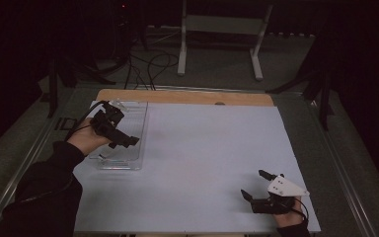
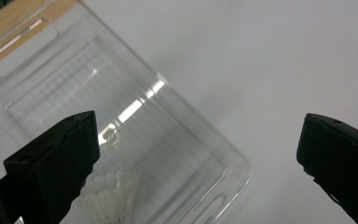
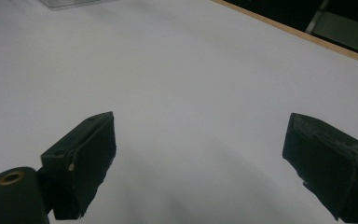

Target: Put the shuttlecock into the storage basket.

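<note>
While the left gripper (image 1: 121,138) hovered over the clear plastic tray (image 1: 137,118) at the white sheet's (image 1: 202,148) left edge, the right gripper (image 1: 257,185) rested near its lower right. Left gripper view: jaws wide above the tray (image 2: 168,140), something white inside. Right gripper view: jaws wide, holding nothing.

Clear plastic box (image 1: 128,143) occupies the white mat's (image 1: 202,158) left edge; middle and right lie open.
</note>
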Action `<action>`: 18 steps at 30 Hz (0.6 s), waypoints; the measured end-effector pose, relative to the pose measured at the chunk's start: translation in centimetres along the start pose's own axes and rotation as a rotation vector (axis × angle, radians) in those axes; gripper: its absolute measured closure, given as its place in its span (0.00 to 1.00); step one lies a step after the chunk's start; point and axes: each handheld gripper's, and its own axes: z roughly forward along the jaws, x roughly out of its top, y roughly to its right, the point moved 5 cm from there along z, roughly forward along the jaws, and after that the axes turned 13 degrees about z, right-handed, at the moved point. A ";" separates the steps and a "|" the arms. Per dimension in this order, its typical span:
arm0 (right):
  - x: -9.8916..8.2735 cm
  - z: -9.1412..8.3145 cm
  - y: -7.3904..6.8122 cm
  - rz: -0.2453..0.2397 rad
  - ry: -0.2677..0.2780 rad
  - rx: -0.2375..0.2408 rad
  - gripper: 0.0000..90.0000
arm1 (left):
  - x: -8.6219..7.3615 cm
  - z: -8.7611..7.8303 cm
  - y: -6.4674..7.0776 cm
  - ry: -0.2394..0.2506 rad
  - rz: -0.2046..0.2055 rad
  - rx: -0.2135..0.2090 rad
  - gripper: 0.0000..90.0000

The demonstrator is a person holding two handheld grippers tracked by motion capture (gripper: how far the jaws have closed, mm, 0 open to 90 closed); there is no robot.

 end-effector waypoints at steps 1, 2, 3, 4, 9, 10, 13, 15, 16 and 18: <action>0.0 0.0 0.0 0.000 0.001 -0.001 0.11 | 0.2 0.0 0.1 0.007 0.003 0.002 0.00; 0.0 0.0 0.0 -0.001 0.001 0.000 0.11 | 0.4 -0.1 0.2 0.015 0.008 0.002 0.00; 0.0 0.0 0.0 0.002 0.000 -0.002 0.11 | 0.6 -0.1 0.3 0.024 0.011 -0.001 0.00; 0.0 0.0 0.0 0.000 0.000 -0.002 0.11 | 0.7 0.0 0.5 0.029 0.010 -0.004 0.00; 0.0 0.0 0.0 -0.002 0.001 -0.002 0.11 | 1.4 0.3 1.0 0.057 0.038 0.006 0.00; 0.0 0.0 0.0 -0.001 0.001 0.000 0.11 | 1.6 0.4 1.1 0.062 0.042 0.008 0.00; 0.0 0.0 0.0 -0.001 0.000 0.000 0.11 | 2.0 0.6 1.3 0.084 0.053 0.027 0.00; 0.0 0.0 0.0 -0.002 0.001 -0.002 0.11 | 2.3 0.7 1.6 0.097 0.062 0.027 0.00; 0.0 -0.1 0.0 -0.002 0.001 -0.001 0.11 | 2.4 0.8 1.7 0.104 0.066 0.025 0.00; 0.0 0.0 0.0 -0.001 0.001 -0.001 0.11 | 2.6 1.1 2.1 0.103 0.076 0.013 0.00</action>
